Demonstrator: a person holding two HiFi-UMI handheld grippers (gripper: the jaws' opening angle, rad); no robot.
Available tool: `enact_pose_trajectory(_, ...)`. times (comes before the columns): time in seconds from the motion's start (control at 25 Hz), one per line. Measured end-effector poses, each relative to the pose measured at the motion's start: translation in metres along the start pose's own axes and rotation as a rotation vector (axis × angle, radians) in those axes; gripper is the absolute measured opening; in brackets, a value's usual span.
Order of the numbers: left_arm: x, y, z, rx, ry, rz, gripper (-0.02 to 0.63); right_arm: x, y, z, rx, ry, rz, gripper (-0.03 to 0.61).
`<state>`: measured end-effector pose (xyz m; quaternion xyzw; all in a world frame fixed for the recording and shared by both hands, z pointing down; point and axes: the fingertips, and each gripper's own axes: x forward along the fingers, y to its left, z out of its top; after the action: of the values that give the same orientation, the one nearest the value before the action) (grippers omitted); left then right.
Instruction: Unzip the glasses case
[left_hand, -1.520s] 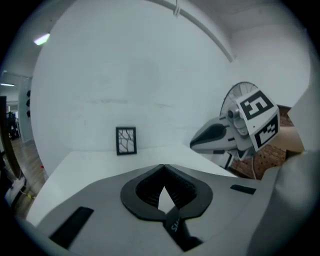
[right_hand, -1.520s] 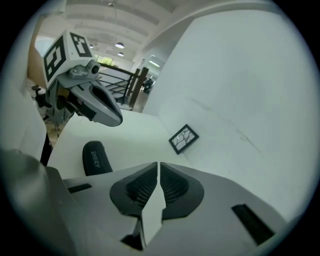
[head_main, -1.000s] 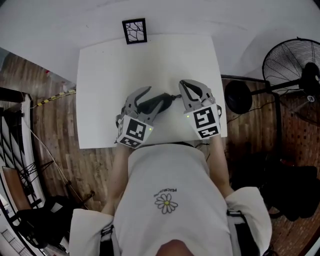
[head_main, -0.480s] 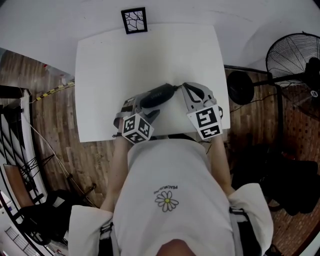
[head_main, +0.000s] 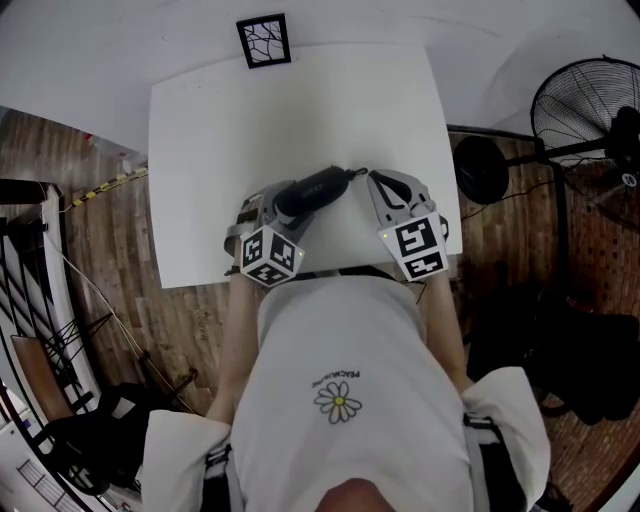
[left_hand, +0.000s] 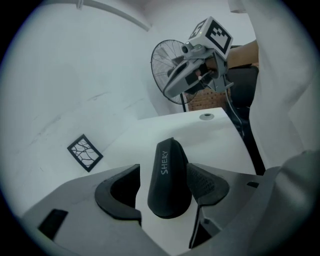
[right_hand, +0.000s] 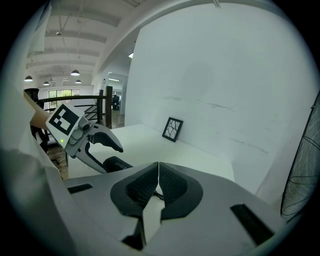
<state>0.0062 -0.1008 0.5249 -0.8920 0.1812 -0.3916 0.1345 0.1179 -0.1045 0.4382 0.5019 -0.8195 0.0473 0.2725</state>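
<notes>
A black glasses case (head_main: 312, 190) marked SHERY lies on the white table (head_main: 220, 130). My left gripper (head_main: 290, 208) straddles its near end (left_hand: 167, 180). Its jaws stand wide and are closing. The right pad (left_hand: 207, 182) is at the case's side, and a gap shows beside the left pad (left_hand: 120, 187). My right gripper (head_main: 368, 178) is at the case's far right end. It is shut, and a thin dark zipper pull (right_hand: 159, 196) shows between its pads. In the right gripper view, the case (right_hand: 117, 164) sits under the left gripper (right_hand: 95, 142).
A small black-framed picture (head_main: 264, 40) leans against the wall at the table's far edge. A standing fan (head_main: 590, 110) is to the right, off the table. The person's torso is close against the table's near edge.
Both grippers have sunk toward the table with the case. The left jaws have spread wider around the case. The right gripper has stayed shut at the case's end.
</notes>
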Motion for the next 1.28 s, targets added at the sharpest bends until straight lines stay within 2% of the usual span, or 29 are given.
enact_pose_trajectory(0.08, -0.001, 0.006, 0.004, 0.0, -0.009, 0.007, 0.302, 0.0, 0.0, -0.002, 0.001, 0.004, 0.0, 0.011)
enact_pose_trajectory(0.24, 0.003, -0.004, 0.002, -0.011, -0.006, -0.07, 0.304, 0.001, 0.0, -0.003, 0.003, 0.006, 0.001, 0.011)
enact_pose_trajectory(0.48, 0.01, -0.006, -0.006, 0.022, 0.038, -0.049, 0.304, 0.001, -0.002, -0.004, 0.003, 0.017, -0.004, 0.011)
enact_pose_trajectory(0.72, 0.002, 0.016, 0.002, -0.014, -0.002, 0.033, 0.304, 0.002, -0.003, -0.005, -0.001, 0.022, -0.002, 0.011)
enact_pose_trajectory(1.12, -0.01, 0.064, -0.006, -0.139, -0.032, 0.209, 0.302, 0.002, 0.003, -0.003, -0.026, 0.036, 0.011, 0.011)
enact_pose_trajectory(1.28, -0.003, 0.065, -0.01, -0.151, -0.014, 0.202, 0.302, 0.002, 0.002, -0.005, -0.024, 0.044, 0.009, 0.011)
